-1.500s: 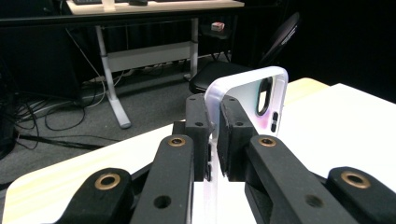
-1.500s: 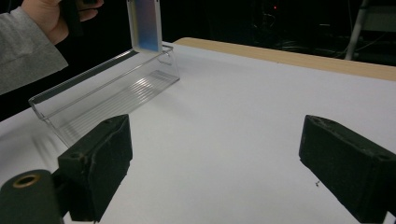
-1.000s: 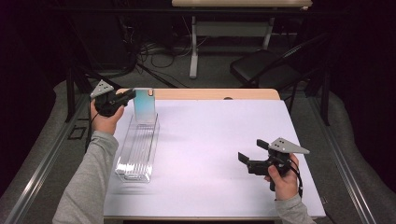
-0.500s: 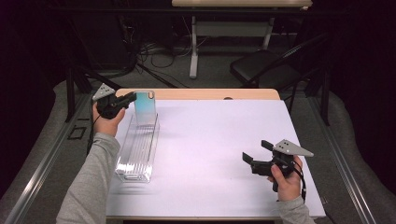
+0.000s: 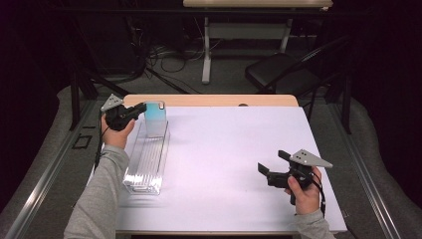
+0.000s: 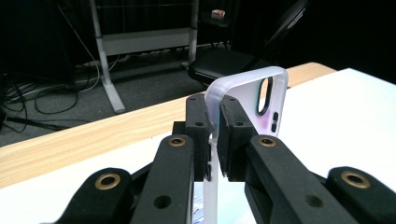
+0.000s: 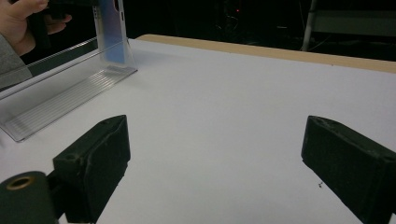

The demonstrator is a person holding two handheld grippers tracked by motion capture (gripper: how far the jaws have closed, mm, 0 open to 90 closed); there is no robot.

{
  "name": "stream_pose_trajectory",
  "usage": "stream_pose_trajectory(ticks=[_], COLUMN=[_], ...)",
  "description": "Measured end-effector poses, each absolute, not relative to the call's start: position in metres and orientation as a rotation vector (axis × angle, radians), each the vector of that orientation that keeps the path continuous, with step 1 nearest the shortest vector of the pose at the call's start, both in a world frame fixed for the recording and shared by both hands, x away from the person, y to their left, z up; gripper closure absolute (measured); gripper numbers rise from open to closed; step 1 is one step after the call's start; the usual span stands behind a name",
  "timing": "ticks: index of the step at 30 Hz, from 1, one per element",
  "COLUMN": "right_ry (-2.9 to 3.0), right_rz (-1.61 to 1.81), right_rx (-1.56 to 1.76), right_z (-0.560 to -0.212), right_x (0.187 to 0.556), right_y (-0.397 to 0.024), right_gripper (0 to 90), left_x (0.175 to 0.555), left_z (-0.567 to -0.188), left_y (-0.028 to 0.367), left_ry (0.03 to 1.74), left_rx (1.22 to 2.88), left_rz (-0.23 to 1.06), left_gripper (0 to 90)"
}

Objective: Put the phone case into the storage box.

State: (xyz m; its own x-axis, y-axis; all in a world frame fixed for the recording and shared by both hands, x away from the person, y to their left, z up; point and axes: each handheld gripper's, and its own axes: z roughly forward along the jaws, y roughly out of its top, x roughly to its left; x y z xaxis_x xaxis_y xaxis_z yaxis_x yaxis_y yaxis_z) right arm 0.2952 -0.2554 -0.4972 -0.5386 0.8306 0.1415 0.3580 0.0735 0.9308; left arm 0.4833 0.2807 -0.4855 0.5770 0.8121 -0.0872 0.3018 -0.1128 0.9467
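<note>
A translucent blue phone case (image 5: 156, 117) stands upright at the far end of a long clear plastic tray (image 5: 147, 158) on the left of the white table. My left gripper (image 5: 141, 108) is shut on the case's upper edge. In the left gripper view its pads (image 6: 233, 135) pinch the frosted edge of the case (image 6: 252, 93), whose camera cut-out shows. My right gripper (image 5: 271, 165) hovers open over the table's right front, nothing between its fingers (image 7: 98, 158). In the right gripper view the case (image 7: 110, 28) and tray (image 7: 60, 93) appear at upper left.
The white table sheet (image 5: 234, 149) has a bare wooden strip (image 5: 219, 100) along its far edge. Beyond the table stand a black chair (image 5: 278, 72) and a desk frame with cables on the floor (image 5: 164, 55).
My left gripper and the case have shifted slightly right and down at the tray's far end. My right gripper has drifted a little toward the front right.
</note>
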Motion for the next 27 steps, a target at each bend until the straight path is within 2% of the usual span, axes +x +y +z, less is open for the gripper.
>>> stream_pose_trajectory(ticks=[27], right_ry=[1.929], right_rz=[1.47], right_rx=[1.167], right_z=[-0.4976], right_x=[0.2959], right_y=[-0.2548], right_gripper=[7.7], left_x=[0.4858], left_z=[-0.4927], left_y=[0.2799], left_ry=[0.933], left_rx=[1.708], left_rz=[0.559], left_gripper=[83.9])
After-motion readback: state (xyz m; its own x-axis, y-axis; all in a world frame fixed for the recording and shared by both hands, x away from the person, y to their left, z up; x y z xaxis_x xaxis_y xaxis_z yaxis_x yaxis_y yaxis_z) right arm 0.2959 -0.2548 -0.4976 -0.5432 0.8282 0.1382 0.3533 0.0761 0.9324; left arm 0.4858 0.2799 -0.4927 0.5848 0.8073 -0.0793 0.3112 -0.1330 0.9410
